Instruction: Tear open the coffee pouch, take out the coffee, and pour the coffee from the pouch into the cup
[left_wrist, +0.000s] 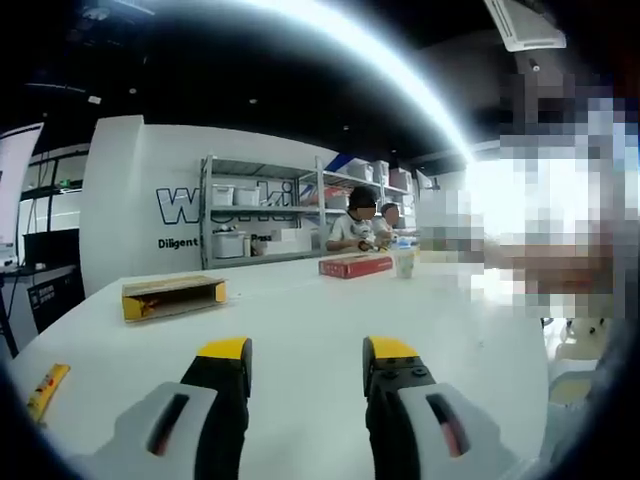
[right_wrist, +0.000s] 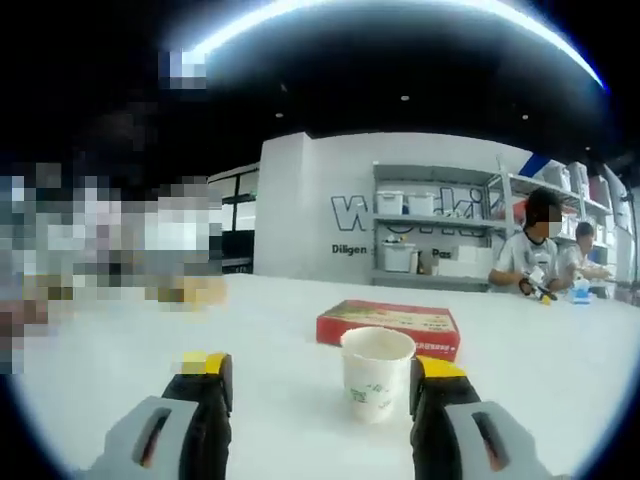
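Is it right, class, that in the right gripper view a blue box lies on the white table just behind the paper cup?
Not quite: the box is red, not blue. The right gripper view shows it lying on the white table just behind the paper cup.

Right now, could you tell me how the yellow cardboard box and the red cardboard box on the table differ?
The yellow cardboard box is open, showing its inside, while the red cardboard box is closed. The red box lies right behind the white paper cup; the yellow box lies apart. Both are flat and rest on the white table.
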